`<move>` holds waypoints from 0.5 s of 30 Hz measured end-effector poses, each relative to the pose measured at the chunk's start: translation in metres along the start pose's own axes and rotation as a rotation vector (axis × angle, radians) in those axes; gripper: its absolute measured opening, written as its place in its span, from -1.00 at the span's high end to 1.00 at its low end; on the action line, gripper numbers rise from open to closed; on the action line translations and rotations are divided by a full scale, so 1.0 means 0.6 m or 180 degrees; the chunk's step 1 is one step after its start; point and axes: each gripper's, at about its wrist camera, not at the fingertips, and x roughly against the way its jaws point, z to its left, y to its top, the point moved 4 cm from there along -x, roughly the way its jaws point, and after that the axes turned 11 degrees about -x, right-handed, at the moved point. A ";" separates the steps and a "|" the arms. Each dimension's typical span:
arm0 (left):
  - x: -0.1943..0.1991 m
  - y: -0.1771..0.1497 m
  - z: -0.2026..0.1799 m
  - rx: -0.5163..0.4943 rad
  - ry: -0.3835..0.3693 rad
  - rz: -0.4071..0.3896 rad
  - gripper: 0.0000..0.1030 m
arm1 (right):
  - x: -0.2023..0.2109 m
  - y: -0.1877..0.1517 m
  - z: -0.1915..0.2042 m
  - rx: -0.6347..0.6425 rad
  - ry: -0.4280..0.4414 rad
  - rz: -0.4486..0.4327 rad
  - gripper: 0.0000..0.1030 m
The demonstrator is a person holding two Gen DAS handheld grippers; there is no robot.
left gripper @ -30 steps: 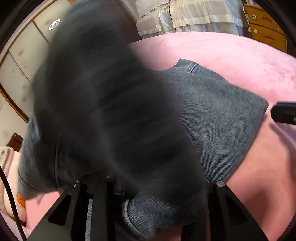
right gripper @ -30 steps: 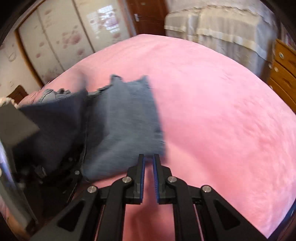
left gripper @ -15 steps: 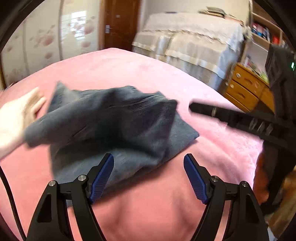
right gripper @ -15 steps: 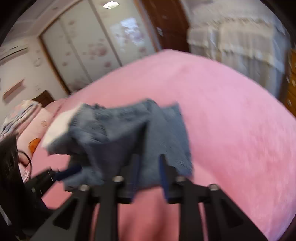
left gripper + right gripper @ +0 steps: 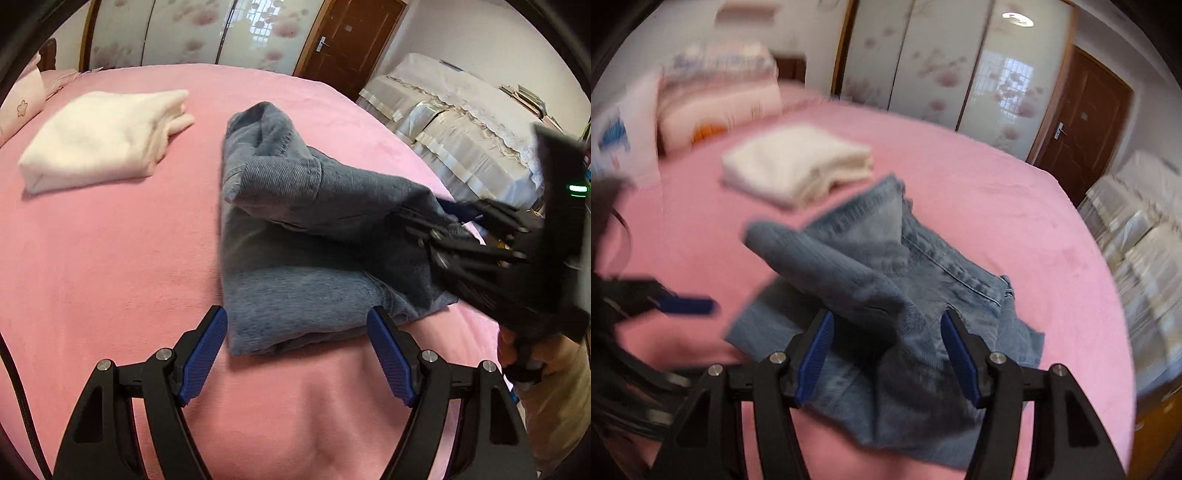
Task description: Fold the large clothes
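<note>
- Bottom of the left wrist view: the left gripper (image 5: 297, 354) is spread wide and holds nothing, its blue pads on either side of the near edge of the jeans (image 5: 295, 266)
- Bottom of the right wrist view: the right gripper (image 5: 886, 354) is also spread, with a raised hump of denim between its pads; nothing looks pinched
- Centre of both views: the jeans lie partly folded on the pink bed cover (image 5: 110, 258), the top layer bunched and propped up rather than flat
- Risk: with both grippers released, that propped layer may slump sideways and undo the fold; a grab at the hump may catch only one layer and drag the stack askew
- Upper left: a folded white garment (image 5: 103, 136) lies well apart from the jeans
- Far upper edge: wardrobe doors (image 5: 192, 33) and a brown door (image 5: 351, 40)
</note>
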 end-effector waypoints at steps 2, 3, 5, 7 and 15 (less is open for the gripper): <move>-0.004 0.000 -0.001 -0.0010 0.0017 -0.0006 -0.49 | -0.022 -0.007 -0.024 -0.0222 0.0100 0.0173 0.71; -0.009 0.007 -0.010 -0.0009 0.0000 -0.0003 -0.49 | -0.022 -0.009 -0.046 -0.0490 0.0226 0.0177 0.72; -0.012 0.006 -0.011 0.0019 -0.0045 0.0011 -0.49 | -0.021 -0.019 -0.103 -0.1154 0.0364 0.0160 0.74; -0.016 0.007 -0.015 0.0044 -0.0082 0.0029 -0.49 | -0.033 -0.053 -0.175 -0.2027 0.0475 0.0259 0.75; -0.045 0.013 -0.019 0.0008 -0.0117 0.0095 -0.49 | -0.076 -0.179 -0.249 -0.3447 0.0970 0.0592 0.51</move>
